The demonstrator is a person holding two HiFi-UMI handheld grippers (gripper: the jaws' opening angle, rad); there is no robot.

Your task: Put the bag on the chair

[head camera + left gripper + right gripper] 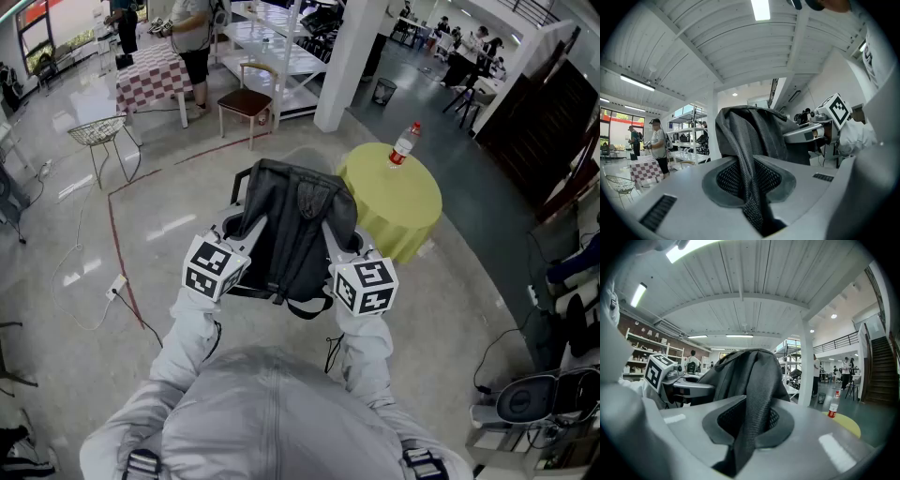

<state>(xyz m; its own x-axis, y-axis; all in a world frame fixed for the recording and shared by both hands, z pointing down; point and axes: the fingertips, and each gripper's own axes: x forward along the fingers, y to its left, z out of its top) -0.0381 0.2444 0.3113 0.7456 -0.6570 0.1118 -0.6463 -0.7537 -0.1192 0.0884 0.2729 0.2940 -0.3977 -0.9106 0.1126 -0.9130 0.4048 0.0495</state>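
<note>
I hold a dark grey backpack [292, 234] in the air in front of me, above the floor. My left gripper [242, 230] is shut on one woven shoulder strap [749, 187], which runs between its jaws. Over on the other side my right gripper [345, 242] is shut on the second strap [751, 420]. The bag's body [754, 133] hangs between the two grippers. A chair [246, 101] with a brown seat and white legs stands farther ahead on the floor, to the left of a white pillar [352, 61].
A round yellow-clothed table [398, 202] with a red-capped bottle [404, 144] stands just right of the bag. A wire basket stand [97, 131], a checked table [150, 75] and white shelving [272, 42] lie ahead left. People stand at the back. Cables and red tape cross the floor.
</note>
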